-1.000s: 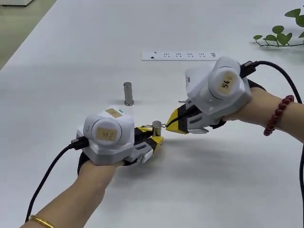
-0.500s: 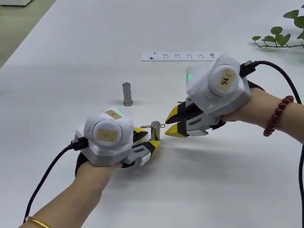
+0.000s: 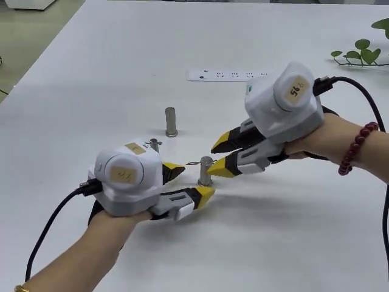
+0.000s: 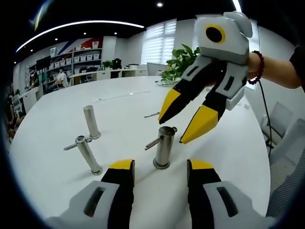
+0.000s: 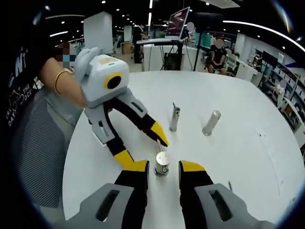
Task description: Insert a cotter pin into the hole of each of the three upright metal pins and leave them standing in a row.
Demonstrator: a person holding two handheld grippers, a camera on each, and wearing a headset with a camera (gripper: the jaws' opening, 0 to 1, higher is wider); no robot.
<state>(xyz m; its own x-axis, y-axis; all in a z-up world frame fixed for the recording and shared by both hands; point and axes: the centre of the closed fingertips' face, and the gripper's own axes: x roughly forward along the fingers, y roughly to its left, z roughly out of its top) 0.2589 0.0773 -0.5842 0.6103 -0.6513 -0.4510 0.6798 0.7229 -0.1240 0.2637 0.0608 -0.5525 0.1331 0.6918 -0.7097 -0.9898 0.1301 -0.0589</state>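
- Three grey cylindrical metal pins are seen standing upright on the white tabletop, each apart from the others.
- Right in the middle of the action, the nearest pin is flanked by both tools, and a thin wire cotter pin is seen passed through its top, sticking out sideways.
- The left gripper, yellow-tipped, is held with its jaws spread wide. Nothing is clamped, and the nearest pin is framed just ahead of the tips.
- The right gripper is held with its jaws parted too, nothing gripped, tips just beside the pin's head. Whether it is touched cannot be told.
- The second pin is partly hidden behind the left gripper, and a cotter pin is carried across its head as well.
- The third pin is found farther back, bare.
- A loose cotter pin is spotted lying flat on the table beyond.
- A white power strip and a green leafy plant are seen towards the far side.
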